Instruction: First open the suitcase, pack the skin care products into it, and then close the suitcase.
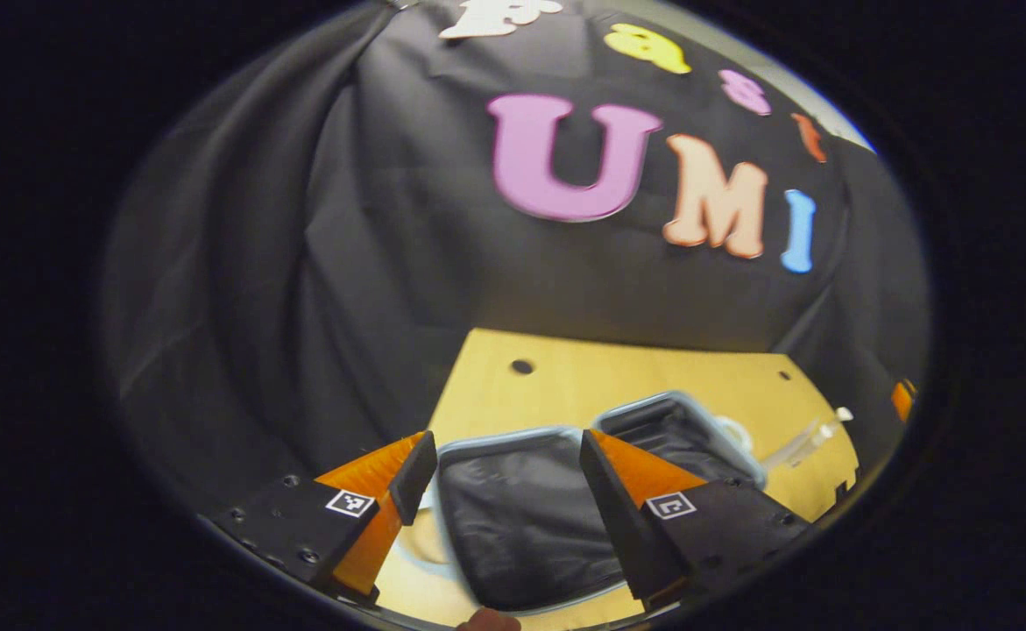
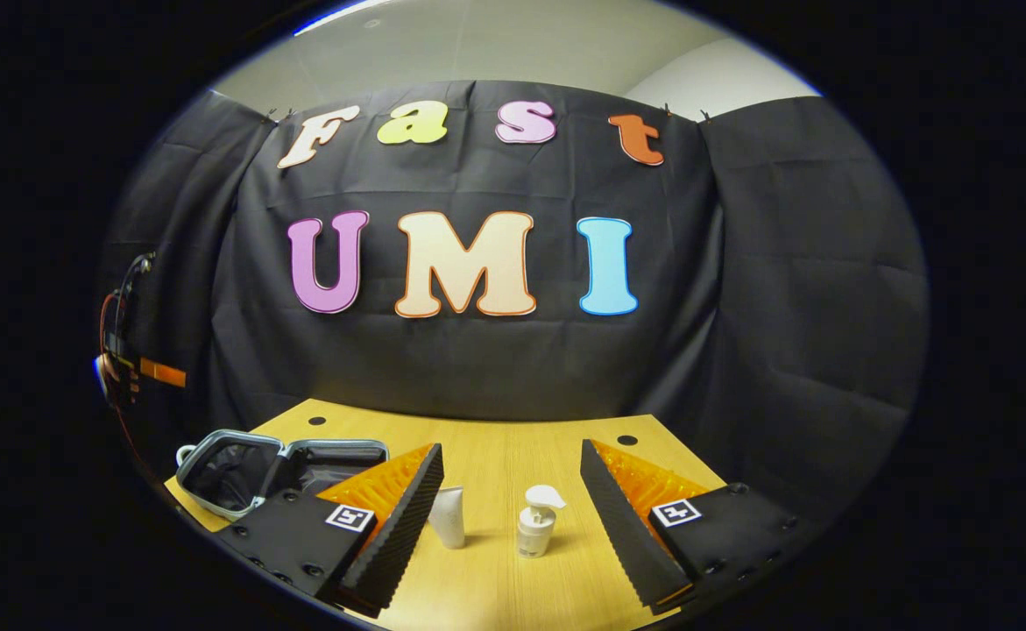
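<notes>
Suitcase (image 2: 280, 469): laid open flat, halves side by side along the tabletop (image 2: 495, 578).
Pump bottle (image 2: 536, 521): upright.
Left gripper (image 1: 508, 469): jaws apart.
Right gripper (image 2: 513, 491): jaws apart.

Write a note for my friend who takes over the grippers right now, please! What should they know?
Left gripper: open, holding nothing, above the suitcase.
Right gripper: open, holding nothing, facing the products.
Suitcase: lies open on the wooden table, dark lining showing.
Pump bottle and white tube: standing on the table, apart from each other, outside the suitcase.
Done: opening.
Left: pack both products, then close the suitcase.
</notes>
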